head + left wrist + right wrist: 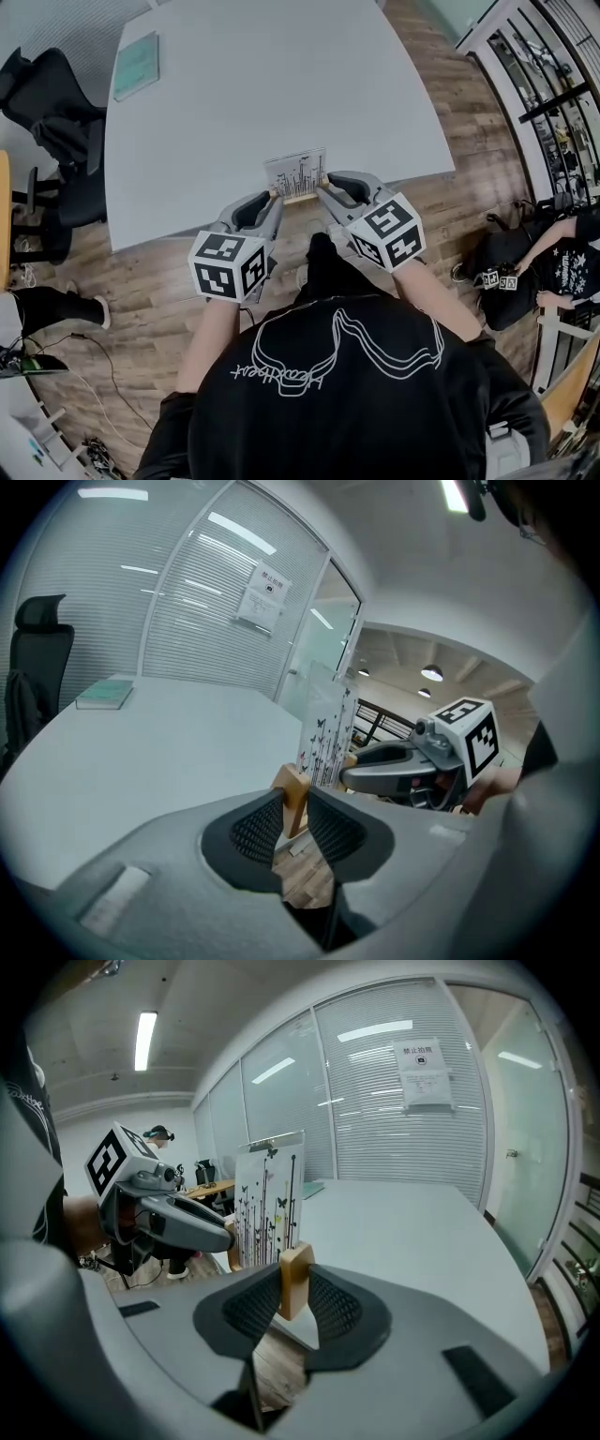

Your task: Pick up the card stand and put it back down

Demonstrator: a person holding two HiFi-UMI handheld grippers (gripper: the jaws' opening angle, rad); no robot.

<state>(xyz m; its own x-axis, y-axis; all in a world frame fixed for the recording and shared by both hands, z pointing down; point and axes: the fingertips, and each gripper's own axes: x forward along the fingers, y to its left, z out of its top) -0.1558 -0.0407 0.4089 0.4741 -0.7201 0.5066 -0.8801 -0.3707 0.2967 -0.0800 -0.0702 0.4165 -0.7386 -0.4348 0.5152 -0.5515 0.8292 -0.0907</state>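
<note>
1. Your left gripper (275, 198) is clamped on the left end of the wooden base of the card stand (298, 184) — your right gripper (322, 192) pinches the right end.
2. That stand is at the near edge of the white table (281, 84), with wood floor just below.
3. Beyond it the tabletop lies open — a teal book (137, 66) sits far off, near the left corner.
4. One printed card (267, 1204) stands upright in the base.

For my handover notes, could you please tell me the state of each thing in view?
card stand: upright at the near edge of the table, held by both ends.
left claw: shut on its left end.
right claw: shut on its right end.
book: closed, lying flat at the far corner.
</note>
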